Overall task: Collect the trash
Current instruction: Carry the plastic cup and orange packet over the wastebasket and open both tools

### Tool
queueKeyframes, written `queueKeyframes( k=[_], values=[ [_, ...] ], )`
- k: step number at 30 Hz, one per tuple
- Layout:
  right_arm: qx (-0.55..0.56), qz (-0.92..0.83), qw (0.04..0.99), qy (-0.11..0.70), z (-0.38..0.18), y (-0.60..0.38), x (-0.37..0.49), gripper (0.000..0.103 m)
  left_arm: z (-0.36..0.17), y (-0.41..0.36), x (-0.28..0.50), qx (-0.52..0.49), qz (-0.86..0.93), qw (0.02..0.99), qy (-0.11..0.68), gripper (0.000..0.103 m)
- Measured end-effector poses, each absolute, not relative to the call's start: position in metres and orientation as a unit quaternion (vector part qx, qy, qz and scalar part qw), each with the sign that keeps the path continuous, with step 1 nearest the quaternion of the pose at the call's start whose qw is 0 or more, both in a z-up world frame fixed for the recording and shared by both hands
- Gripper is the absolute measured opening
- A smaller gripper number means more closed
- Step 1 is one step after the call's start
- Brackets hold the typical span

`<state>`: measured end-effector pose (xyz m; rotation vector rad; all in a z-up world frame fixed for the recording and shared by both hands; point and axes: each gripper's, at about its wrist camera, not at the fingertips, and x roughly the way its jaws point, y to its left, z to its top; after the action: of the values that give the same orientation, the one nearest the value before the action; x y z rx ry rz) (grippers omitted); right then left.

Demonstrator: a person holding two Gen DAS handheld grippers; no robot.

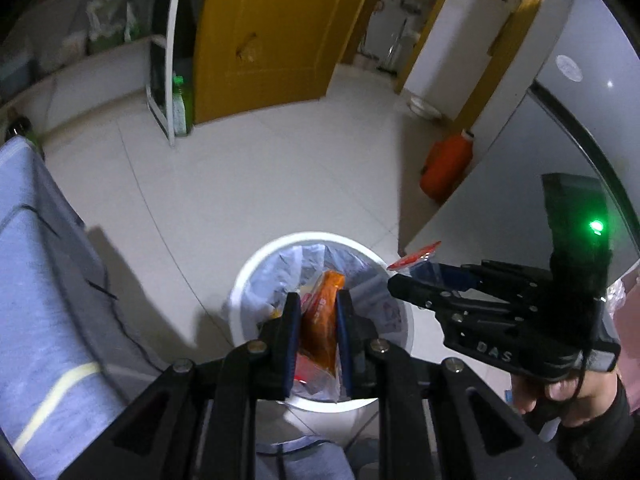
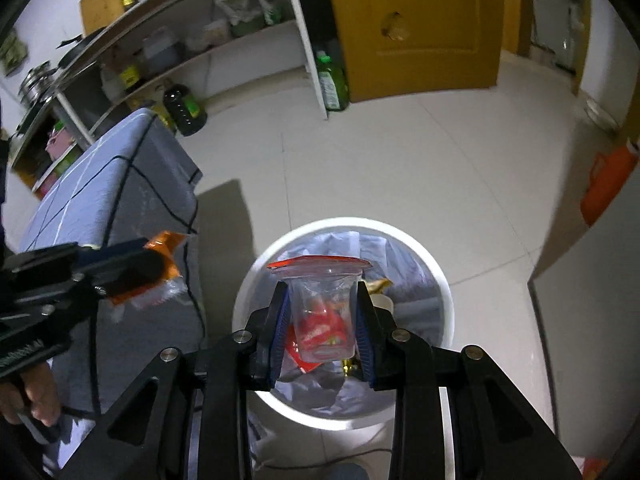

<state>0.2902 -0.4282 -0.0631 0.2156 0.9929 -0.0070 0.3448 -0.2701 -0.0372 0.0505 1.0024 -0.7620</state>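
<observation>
A white round trash bin (image 1: 256, 264) with a clear liner stands on the tiled floor; it also shows in the right wrist view (image 2: 436, 280), with some trash inside. My left gripper (image 1: 318, 300) is shut on an orange snack wrapper (image 1: 324, 328) and holds it above the bin; the wrapper also shows in the right wrist view (image 2: 160, 268). My right gripper (image 2: 322, 292) is shut on a clear plastic cup with a red lid (image 2: 322, 320), held over the bin's opening. From the left wrist view the right gripper (image 1: 404, 280) hovers at the bin's right edge.
A table with a grey-blue checked cloth (image 2: 112, 184) stands left of the bin. A yellow door (image 2: 420, 28), shelves with bottles (image 2: 184, 108), an orange jug (image 1: 448, 164) and a grey fridge (image 1: 520, 160) ring the tiled floor.
</observation>
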Motion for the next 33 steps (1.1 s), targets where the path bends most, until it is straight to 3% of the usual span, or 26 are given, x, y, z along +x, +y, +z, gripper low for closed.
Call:
queueKeyframes(
  k=[5,7,14,16,17,18,33],
  values=[
    [0.119,-0.016,0.868,0.482,-0.072,-0.437,0.296,0.037,-0.054,-0.279,0.362,-0.004,-0.347,0.788,0.508,0.02],
    [0.127,-0.019,0.867,0.482,-0.073,-0.44,0.295,0.048,-0.052,-0.279,0.365,-0.006,-0.346,0.79,0.506,0.02],
    [0.143,-0.026,0.871,0.469,-0.069,-0.445,0.291,0.05,-0.052,-0.281,0.366,-0.01,-0.345,0.787,0.511,0.025],
    [0.148,-0.028,0.873,0.464,-0.068,-0.447,0.289,0.05,-0.053,-0.281,0.367,-0.013,-0.346,0.787,0.511,0.04],
    [0.151,-0.028,0.874,0.46,-0.066,-0.449,0.288,0.05,-0.053,-0.282,0.367,-0.015,-0.345,0.787,0.511,0.052],
    [0.153,-0.029,0.876,0.457,-0.064,-0.45,0.286,0.05,-0.053,-0.282,0.367,-0.016,-0.346,0.787,0.51,0.054],
    [0.129,-0.027,0.899,0.417,-0.023,-0.426,0.256,0.05,-0.007,-0.237,0.331,-0.024,-0.331,0.83,0.448,0.055]
  ],
)
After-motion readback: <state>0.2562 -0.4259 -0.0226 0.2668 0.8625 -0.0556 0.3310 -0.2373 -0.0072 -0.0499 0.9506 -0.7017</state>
